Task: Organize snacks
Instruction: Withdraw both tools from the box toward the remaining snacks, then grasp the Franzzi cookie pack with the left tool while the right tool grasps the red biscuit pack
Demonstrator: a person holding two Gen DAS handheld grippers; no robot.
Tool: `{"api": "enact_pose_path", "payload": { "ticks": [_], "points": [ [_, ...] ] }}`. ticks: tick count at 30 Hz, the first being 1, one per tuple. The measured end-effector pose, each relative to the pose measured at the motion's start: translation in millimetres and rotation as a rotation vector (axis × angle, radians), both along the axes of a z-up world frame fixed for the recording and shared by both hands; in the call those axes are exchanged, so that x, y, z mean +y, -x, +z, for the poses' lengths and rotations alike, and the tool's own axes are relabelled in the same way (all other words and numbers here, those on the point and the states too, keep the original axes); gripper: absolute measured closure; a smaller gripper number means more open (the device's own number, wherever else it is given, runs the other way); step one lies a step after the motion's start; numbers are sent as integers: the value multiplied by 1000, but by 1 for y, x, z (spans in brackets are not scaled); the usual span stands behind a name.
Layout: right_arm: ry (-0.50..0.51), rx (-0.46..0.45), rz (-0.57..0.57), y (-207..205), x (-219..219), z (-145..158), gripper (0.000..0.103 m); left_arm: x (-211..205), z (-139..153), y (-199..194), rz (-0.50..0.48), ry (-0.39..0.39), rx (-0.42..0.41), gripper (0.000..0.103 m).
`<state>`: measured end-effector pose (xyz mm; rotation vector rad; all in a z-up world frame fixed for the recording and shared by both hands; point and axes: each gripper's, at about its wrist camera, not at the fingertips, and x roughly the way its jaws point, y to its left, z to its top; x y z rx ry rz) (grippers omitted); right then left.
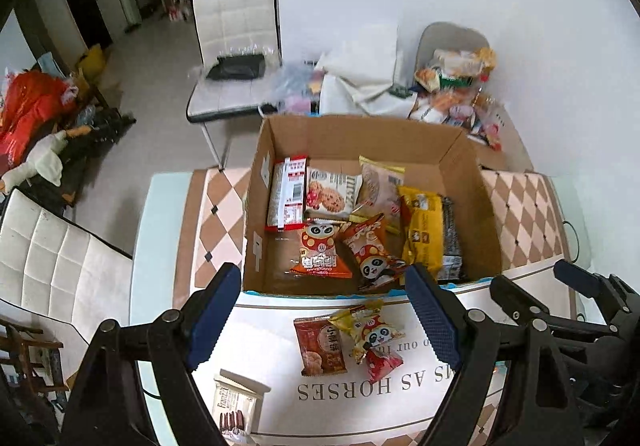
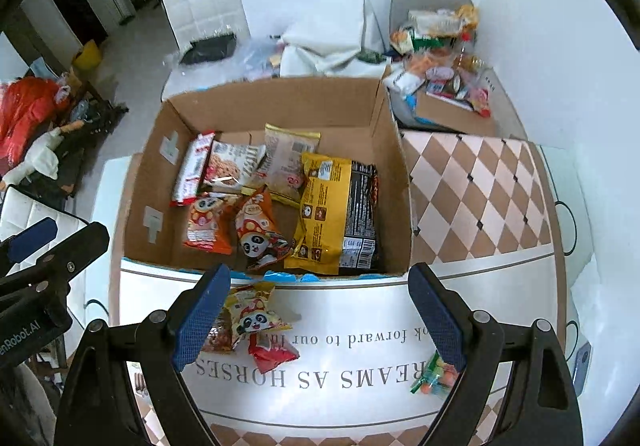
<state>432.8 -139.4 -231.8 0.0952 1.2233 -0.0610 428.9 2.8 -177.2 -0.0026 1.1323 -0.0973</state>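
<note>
Both grippers, left gripper [image 1: 320, 310] and right gripper [image 2: 320, 310], hover with jaws spread wide, grasping nothing. Between them, panda snack packets [image 1: 370, 334] lie on the table [image 2: 480, 310], just before the cardboard box [image 2: 152, 165] holding more snacks.

A: What is sitting past the table [image 1: 168, 230]?
B: A white quilted chair [image 1: 234, 45] is standing there, with a black pouch [image 1: 237, 66] lying on its seat.
A: And on the floor to the left?
B: A red plastic bag [image 1: 28, 105] is slumping beside a white stuffed goose [image 1: 46, 161].
A: Anything nearer?
B: Another white quilted chair [image 1: 52, 258] is showing at the left edge, and a diamond-patterned cloth [image 2: 480, 189] is covering the table.
</note>
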Motion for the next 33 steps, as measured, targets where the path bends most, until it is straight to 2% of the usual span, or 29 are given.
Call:
{"api": "enact_pose_path", "payload": {
  "ticks": [6,9,11,15,20,23,26,29,30,33],
  "points": [
    [-63,-19,21,21,6,21,10,12,14,22,30,10,-26,19],
    [-121,13,41,29,12,14,10,25,5,32,57,9,-1,19],
    [-130,47,64,35,17,0,10,39,-11,41,77,-4,39,19],
    [-140,140,108,45,32,-41,10,68,-59,60,105,-53,161,19],
    [-182,281,107,53,47,-110,10,105,-144,86,131,-93,378,19],
    [-226,347,126,54,64,-144,10,119,-186,99,142,-91,478,19],
    [-280,404,149,54,87,-169,10,125,-219,108,131,-90,559,19],
    [-375,482,123,50,106,-195,11,123,-243,113,101,-78,609,19],
    [-381,490,117,47,112,-200,11,121,-251,113,96,-81,624,19],
    [-308,488,112,37,131,-214,11,119,-262,113,87,-69,645,19]
  ]
}}
